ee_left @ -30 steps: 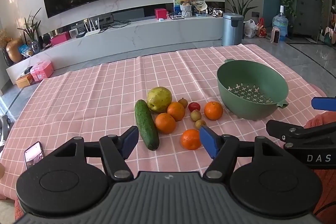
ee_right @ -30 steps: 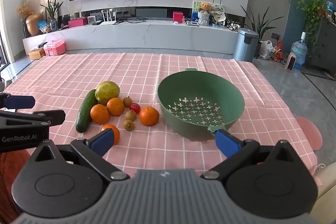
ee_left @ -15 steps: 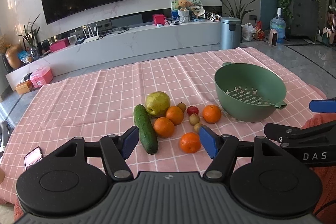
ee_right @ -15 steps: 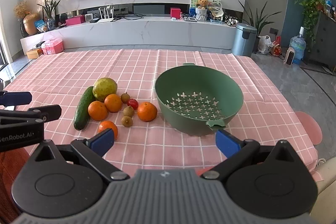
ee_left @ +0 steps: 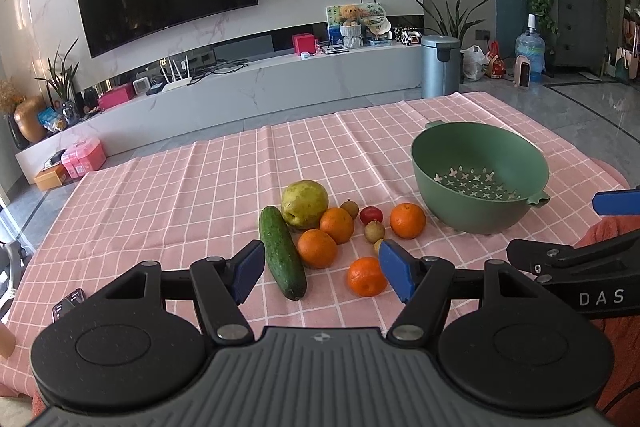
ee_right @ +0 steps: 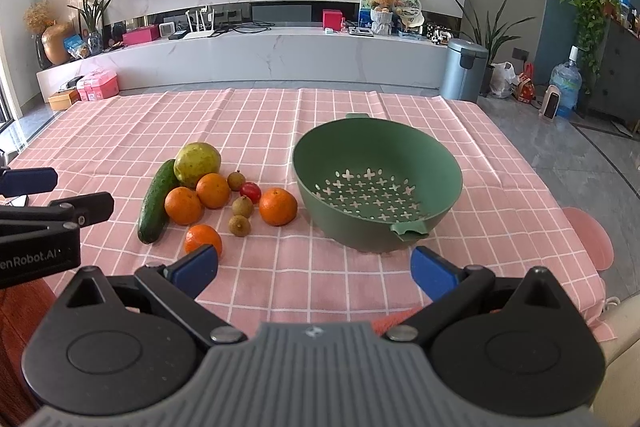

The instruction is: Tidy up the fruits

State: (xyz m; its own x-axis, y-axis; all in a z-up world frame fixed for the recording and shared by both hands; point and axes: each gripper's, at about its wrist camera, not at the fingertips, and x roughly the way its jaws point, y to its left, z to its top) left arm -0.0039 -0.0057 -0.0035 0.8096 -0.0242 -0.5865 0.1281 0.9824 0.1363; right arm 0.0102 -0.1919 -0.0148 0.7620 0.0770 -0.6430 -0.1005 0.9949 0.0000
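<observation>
The cucumber (ee_right: 155, 205) lies flat at the left edge of the fruit cluster, its long axis running near to far, far end touching the pear (ee_right: 197, 164). Oranges (ee_right: 278, 206) and small brown fruits sit between it and the green colander (ee_right: 440, 163), which stands upright to the right. A pink checked tablecloth (ee_right: 240, 119) covers the table; bare cloth spreads beyond the fruit. Left gripper (ee_left: 322, 275) and right gripper (ee_right: 314, 269) both gape wide, holding nothing.
</observation>
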